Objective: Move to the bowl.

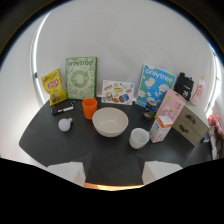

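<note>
Hovering short of the dark table (45, 132), gripper (113, 172) fingers spread apart and gripping nothing; facing the white bowl (110, 121) sitting well ahead between orange cup (89, 107) and white cup (139, 138), probably lining up for a straight approach

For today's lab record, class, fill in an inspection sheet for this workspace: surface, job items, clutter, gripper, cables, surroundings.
Surface: dark tabletop.
Job's things: white bowl upright, ahead of the fingers, beyond them.
Clutter: orange cup, white cup, light bulb, yellow chip bag, green box, blue box, pink carton.
Gripper: gripper open, holding nothing.
Cables: nothing seen.
Surroundings: white wall.
</note>
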Demonstrator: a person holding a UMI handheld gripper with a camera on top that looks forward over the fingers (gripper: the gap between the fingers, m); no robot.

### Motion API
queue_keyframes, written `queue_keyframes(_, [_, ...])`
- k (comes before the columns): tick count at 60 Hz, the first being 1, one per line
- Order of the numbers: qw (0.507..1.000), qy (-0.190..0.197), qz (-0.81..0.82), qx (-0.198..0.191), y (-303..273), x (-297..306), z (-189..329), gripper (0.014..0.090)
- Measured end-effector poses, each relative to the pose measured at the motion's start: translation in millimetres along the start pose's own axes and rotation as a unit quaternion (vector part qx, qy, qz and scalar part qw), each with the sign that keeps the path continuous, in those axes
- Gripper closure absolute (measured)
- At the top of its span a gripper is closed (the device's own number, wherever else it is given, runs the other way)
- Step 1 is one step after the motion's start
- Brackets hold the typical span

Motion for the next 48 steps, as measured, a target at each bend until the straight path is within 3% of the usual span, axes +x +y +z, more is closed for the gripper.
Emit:
queue_keyframes(6, [1.0,-0.009,0.001,0.011,-20,-26,26,0.019])
queue_keyframes(23, [0.999,0.014,0.013,0.028,-46,-38,106,0.0187])
queue_keyframes(48, [1.0,0.018,0.021,0.012,-41,-33,124,0.0186])
